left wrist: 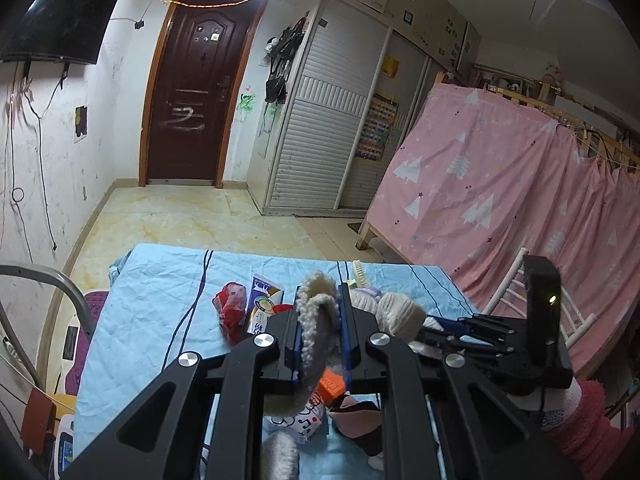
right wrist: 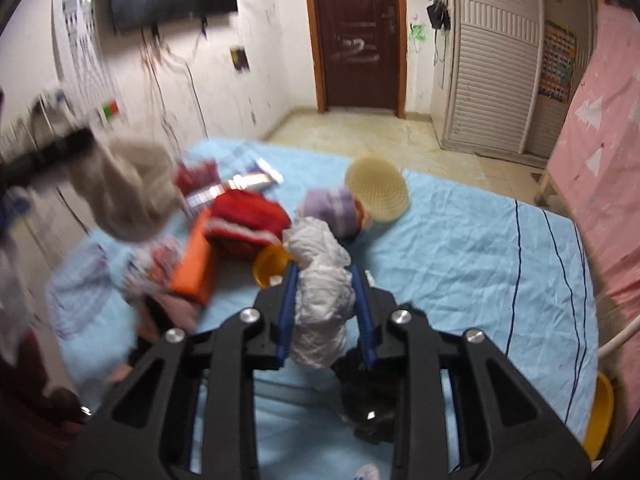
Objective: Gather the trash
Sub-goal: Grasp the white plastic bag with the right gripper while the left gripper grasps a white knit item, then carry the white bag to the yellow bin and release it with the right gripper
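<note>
My left gripper (left wrist: 320,296) is shut on a cream fuzzy sock (left wrist: 316,328) and holds it above the blue-sheeted table (left wrist: 152,312). It shows blurred at the left of the right wrist view (right wrist: 128,192). My right gripper (right wrist: 324,276) is shut on a crumpled white plastic bag (right wrist: 320,292), lifted over the table (right wrist: 460,248). The right gripper also shows in the left wrist view (left wrist: 460,330). On the table lie a red wrapper (left wrist: 230,308), a milk carton (left wrist: 262,304), an orange box (right wrist: 192,264), a red cloth (right wrist: 248,216) and a yellow cup (right wrist: 270,266).
A cream plastic basket (right wrist: 378,188) lies tipped beside a purple bundle (right wrist: 332,208). A pink curtain (left wrist: 520,200) hangs at the right. A chair frame (left wrist: 36,280) stands left of the table. A white chair back (left wrist: 516,280) is at the table's right edge.
</note>
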{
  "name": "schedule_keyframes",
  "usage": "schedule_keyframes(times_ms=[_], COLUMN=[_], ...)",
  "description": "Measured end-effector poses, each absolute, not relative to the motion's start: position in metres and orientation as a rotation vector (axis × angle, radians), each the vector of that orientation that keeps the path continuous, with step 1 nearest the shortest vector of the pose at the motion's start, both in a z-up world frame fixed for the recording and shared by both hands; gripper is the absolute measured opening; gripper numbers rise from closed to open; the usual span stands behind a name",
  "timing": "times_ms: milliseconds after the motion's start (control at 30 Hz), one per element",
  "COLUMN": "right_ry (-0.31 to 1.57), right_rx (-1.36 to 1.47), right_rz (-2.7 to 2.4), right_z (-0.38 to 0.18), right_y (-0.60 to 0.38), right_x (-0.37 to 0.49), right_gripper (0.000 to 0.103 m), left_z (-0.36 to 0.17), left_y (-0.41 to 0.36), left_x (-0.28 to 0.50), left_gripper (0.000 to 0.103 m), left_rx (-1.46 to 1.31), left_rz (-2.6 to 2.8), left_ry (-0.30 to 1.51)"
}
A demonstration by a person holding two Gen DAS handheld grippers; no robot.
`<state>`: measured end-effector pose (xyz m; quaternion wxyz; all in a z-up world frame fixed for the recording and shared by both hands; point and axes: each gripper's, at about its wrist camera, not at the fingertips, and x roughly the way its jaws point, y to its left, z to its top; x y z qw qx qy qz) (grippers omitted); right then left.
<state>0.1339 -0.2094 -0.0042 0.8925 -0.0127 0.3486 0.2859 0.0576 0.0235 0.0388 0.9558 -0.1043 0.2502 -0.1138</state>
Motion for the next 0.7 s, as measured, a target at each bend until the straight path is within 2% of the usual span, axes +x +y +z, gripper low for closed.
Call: schedule_keyframes(times_ms=[200,700], right_ry=[0.659,0.58], right_rx=[0.197,0.36], right_rz=[0.66,0.442], right_z=[0.017,0.005], right_y=[-0.251,-0.388], right_x=[0.128,0.099], right_gripper=[0.026,0.026], left_z=[0.053,0.058], left_y=[0.0,-0.126], left_x=[0.05,0.085], left_gripper=[0.005,0.004], left_rx=[-0.18,-0.052], left_rz=[-0.245,-0.363], left_ry=[0.49,0.569])
